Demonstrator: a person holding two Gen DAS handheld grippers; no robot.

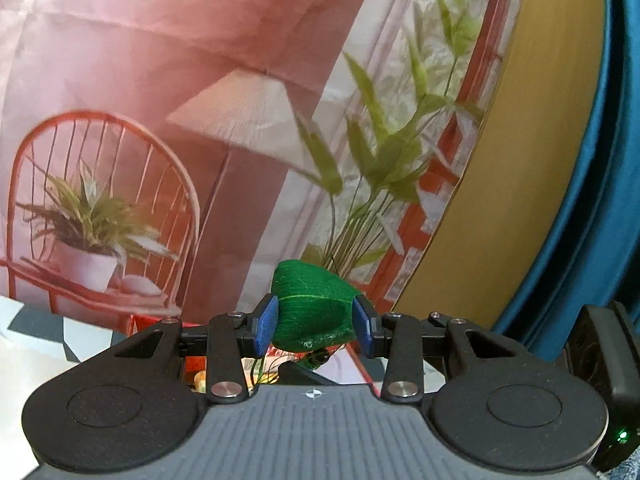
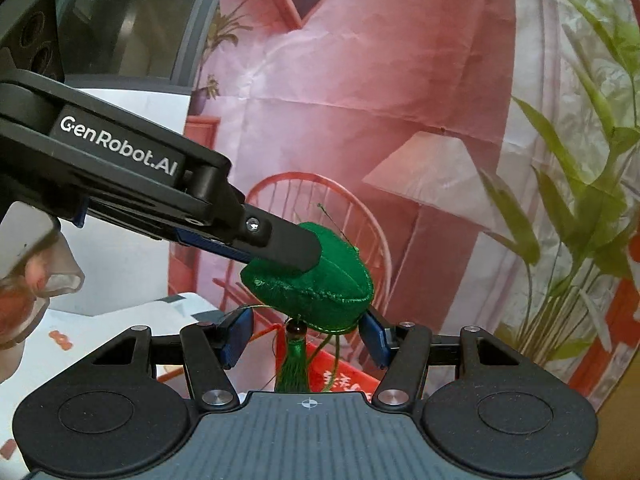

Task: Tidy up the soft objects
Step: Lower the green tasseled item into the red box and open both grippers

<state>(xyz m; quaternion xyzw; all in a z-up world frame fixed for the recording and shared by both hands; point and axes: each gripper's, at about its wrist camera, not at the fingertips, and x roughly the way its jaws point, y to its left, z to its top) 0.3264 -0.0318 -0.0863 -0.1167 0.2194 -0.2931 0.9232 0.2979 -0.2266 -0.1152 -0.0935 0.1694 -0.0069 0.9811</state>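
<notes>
A green stuffed fabric sachet (image 1: 314, 312) with a dark bead and green tassel (image 2: 295, 364) hangs in the air. My left gripper (image 1: 316, 326) is shut on the sachet, its blue pads pressing both sides. In the right wrist view the left gripper's black finger (image 2: 286, 246) reaches in from the left and clamps the sachet (image 2: 316, 280). My right gripper (image 2: 306, 338) is open, its blue pads on either side just below the sachet, around the bead and tassel top, not squeezing.
A printed backdrop (image 1: 200, 100) with a red chair, lamp and plants fills the background. A red box (image 2: 344, 378) lies below the sachet. White surface (image 2: 100, 332) at lower left. A yellow board (image 1: 520, 160) and blue cloth (image 1: 600, 200) stand at right.
</notes>
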